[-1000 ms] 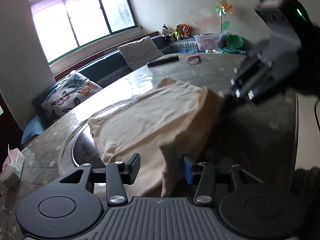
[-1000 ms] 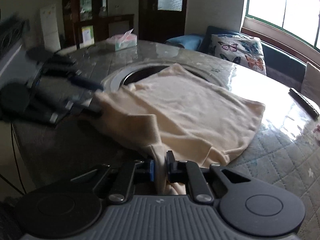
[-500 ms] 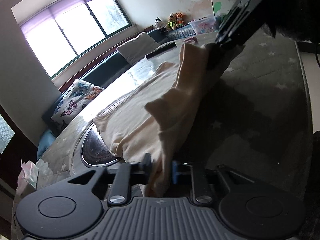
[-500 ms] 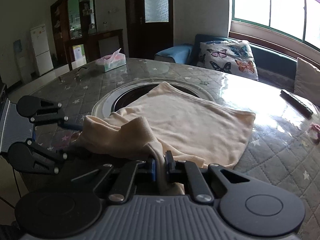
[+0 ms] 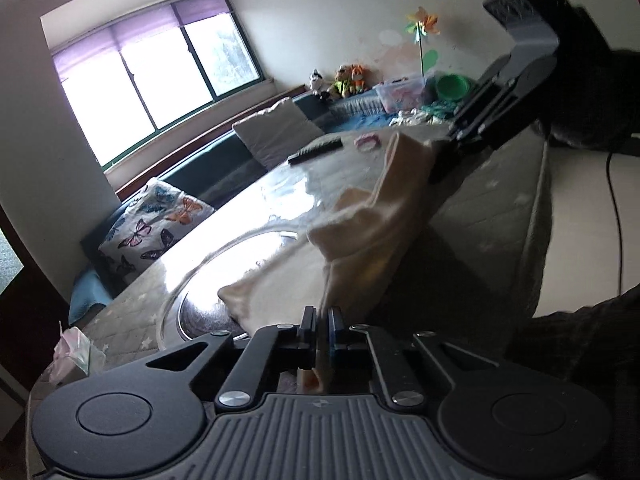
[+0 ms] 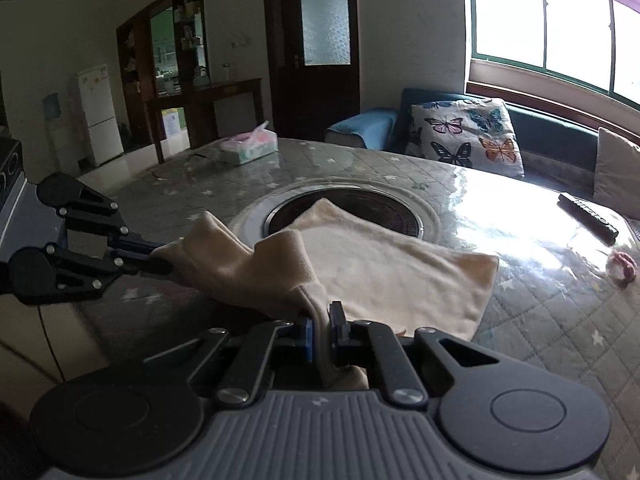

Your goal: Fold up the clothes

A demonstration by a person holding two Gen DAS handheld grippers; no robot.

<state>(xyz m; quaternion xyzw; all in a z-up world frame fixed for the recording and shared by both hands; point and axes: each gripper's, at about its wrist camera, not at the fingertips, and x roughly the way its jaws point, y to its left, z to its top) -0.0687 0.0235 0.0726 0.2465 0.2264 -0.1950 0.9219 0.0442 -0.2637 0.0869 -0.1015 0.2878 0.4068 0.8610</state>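
On the round quilted table [image 6: 540, 320], the cream garment [image 6: 392, 276] lies spread toward the dark centre ring [image 6: 344, 210], and both grippers have its near edge. Left gripper [image 5: 323, 322] has its jaws pinched tight on one corner of the cloth; right gripper [image 6: 320, 330] is likewise clamped narrow on the other corner, fabric bunched between the blue pads. That near edge is up off the table, sagging between the two tools, while the rest of the garment rests flat beyond them. Here is what matters: the free body of the cloth lies straight ahead of both sets of fingers, its held edge running across from one gripper to the other, so a fold would likely carry that edge forward over the flat part. Neither hand looks nearer; they are about level with each other. A remote control [image 6: 588, 216] and a tissue box [image 6: 250, 146] sit well apart from the cloth. No legible writing or brand anywhere that I can make out.
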